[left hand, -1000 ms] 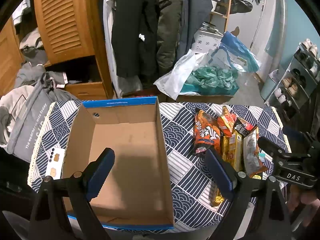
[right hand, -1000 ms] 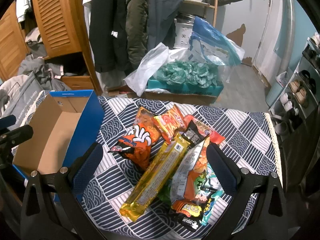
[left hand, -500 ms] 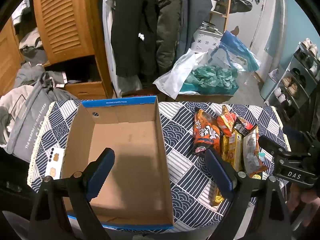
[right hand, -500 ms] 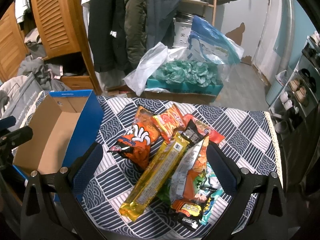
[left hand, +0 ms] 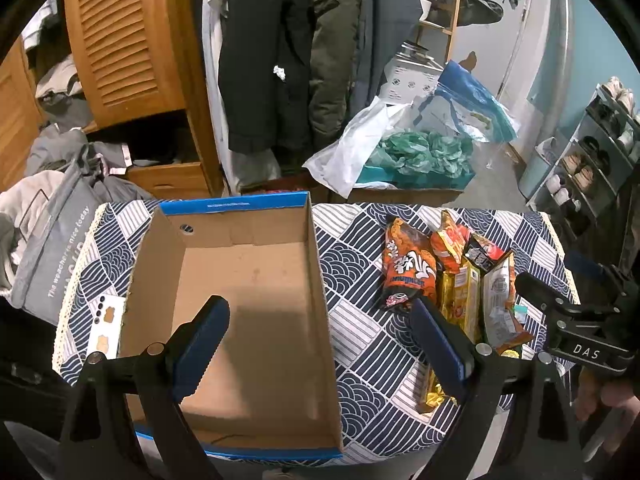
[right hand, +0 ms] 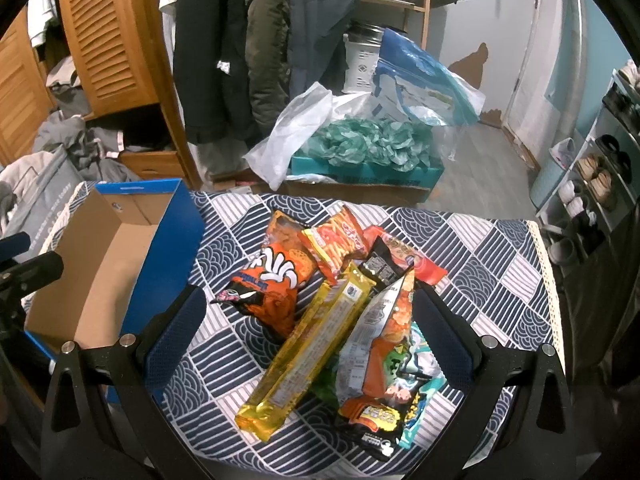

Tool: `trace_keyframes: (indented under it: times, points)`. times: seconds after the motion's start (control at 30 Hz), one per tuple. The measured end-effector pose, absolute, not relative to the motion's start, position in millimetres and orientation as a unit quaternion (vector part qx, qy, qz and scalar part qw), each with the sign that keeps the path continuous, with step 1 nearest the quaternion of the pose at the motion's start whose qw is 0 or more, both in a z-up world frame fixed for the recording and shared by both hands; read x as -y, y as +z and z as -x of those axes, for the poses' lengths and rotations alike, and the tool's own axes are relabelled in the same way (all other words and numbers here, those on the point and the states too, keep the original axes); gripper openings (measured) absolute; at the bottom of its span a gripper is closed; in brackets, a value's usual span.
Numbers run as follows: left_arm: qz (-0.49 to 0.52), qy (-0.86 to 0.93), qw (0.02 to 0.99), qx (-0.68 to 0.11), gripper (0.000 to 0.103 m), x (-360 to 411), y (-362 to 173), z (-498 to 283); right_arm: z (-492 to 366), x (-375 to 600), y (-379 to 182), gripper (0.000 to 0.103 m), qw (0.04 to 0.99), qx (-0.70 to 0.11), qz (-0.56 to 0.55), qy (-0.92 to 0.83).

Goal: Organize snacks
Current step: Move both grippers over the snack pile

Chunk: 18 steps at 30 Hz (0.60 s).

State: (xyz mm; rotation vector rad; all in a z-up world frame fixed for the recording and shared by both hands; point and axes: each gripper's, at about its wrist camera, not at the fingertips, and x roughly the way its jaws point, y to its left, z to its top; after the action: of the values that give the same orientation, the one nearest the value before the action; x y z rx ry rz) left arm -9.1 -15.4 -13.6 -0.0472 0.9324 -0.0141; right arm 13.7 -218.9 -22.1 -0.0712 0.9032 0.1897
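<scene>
- At the centre of the right wrist view, a heap of snack packets lies on the bench, which wears a navy-and-white patterned cloth; the packets overlap and touch one another
- the long yellow packet has its long axis on a diagonal, one end toward the lower middle of the frame and the other toward the upper right, resting over the neighbouring bags
- the orange chips bag lies left of it, its dark crimped end pointing to the lower left; a smaller orange stick-snack bag sits above, tilted toward the upper left
- the orange-and-teal bag lies right of the yellow packet, its narrow end pointing up and its broad end toward the bottom of the frame; a black packet and a red one show just above it
- the right gripper hangs over the heap with its blue fingers spread wide on either side, grasping nothing
- the cardboard box with blue outer walls stands at centre left of the left wrist view, its long axis running from the bottom of the frame toward the top; its brown floor is bare
- the left gripper hangs above the box's right wall, fingers released and wide apart, one over the box and one over the cloth near the snacks
</scene>
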Motion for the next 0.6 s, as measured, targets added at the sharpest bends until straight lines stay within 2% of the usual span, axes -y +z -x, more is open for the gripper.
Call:
trace_keyframes:
  times: [0.27,0.6]
  points:
    - [0.024,-0.017,0.882,-0.471,0.093,28.1,-18.0,-6.0,-13.8,237.0,-26.3,0.102,0.894,-0.440,0.031,0.080]
    - [0.008,-0.053,0.852,-0.520,0.093,63.3,-41.3,-30.6,-31.6,279.4,-49.8,0.102,0.871,-0.491,0.013,0.038]
